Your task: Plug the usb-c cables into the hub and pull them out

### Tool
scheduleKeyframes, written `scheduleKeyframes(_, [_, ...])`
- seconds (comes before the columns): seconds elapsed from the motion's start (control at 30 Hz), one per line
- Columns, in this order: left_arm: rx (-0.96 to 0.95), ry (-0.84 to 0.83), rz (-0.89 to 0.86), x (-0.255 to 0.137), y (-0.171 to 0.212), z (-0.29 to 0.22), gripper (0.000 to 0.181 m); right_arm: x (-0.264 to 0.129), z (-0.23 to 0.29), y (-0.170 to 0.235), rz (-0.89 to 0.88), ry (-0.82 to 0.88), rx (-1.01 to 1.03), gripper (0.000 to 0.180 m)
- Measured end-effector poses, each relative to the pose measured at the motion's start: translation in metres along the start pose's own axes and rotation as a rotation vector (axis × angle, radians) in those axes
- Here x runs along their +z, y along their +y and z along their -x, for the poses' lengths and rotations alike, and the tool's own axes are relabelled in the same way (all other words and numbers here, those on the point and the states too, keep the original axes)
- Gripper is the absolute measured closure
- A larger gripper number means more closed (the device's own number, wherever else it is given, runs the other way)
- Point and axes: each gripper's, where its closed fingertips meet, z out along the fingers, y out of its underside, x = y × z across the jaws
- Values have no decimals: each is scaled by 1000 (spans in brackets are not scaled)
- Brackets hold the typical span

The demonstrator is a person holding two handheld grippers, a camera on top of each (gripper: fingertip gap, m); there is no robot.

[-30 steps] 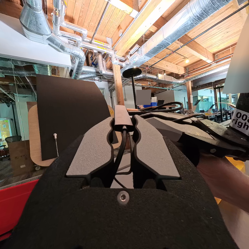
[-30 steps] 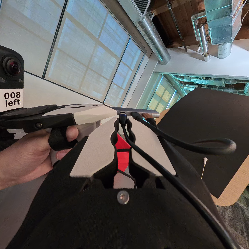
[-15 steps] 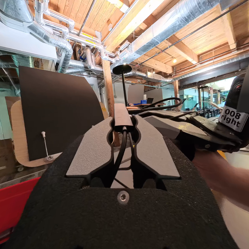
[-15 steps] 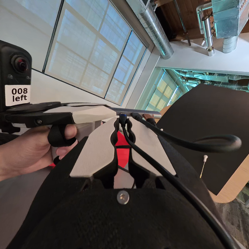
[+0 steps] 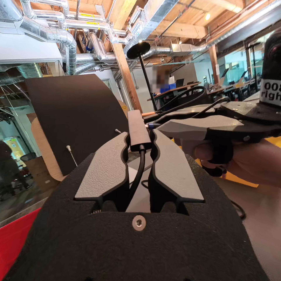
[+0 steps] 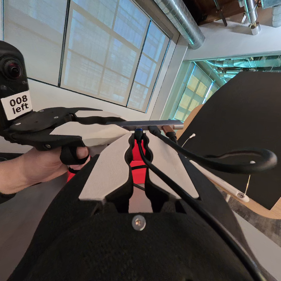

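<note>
Since a second ago both grippers have tilted down, and more of the hub's plug side now shows. Left gripper (image 5: pixel 139 140): clamped on the hub (image 5: pixel 137 129), frame centre, its own cord (image 5: pixel 139 168) trailing back between the fingers. Right gripper (image 6: pixel 138 136): closed on the blue-tipped plug (image 6: pixel 138 132), seated in the hub's edge. Beside it to the right: a black plug (image 6: pixel 153 129) and a copper plug (image 6: pixel 168 130).
</note>
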Motion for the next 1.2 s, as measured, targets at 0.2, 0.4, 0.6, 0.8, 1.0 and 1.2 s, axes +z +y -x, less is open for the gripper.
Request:
scheduleKeyframes(0.2, [69,21,55,0,7,-1,156,-1,1,4,-7,29,-13,168])
scheduleKeyframes(0.4, [57,20,52,1,8,-1,156,-1,-1,4,-12,47,-11,168])
scheduleKeyframes(0.6, [-117,-53,7,10,8,0,156,0,-11,6,20,81,-24,168])
scheduleKeyframes(0.8, [-146,-96,2,11,11,4,157,0,-12,7,20,95,-16,167])
scheduleKeyframes(1.0, [-224,-117,-29,6,11,15,157,1,-10,4,20,85,-10,173])
scheduleKeyframes(1.2, [-244,-143,-10,5,15,21,156,2,-11,8,49,50,23,180])
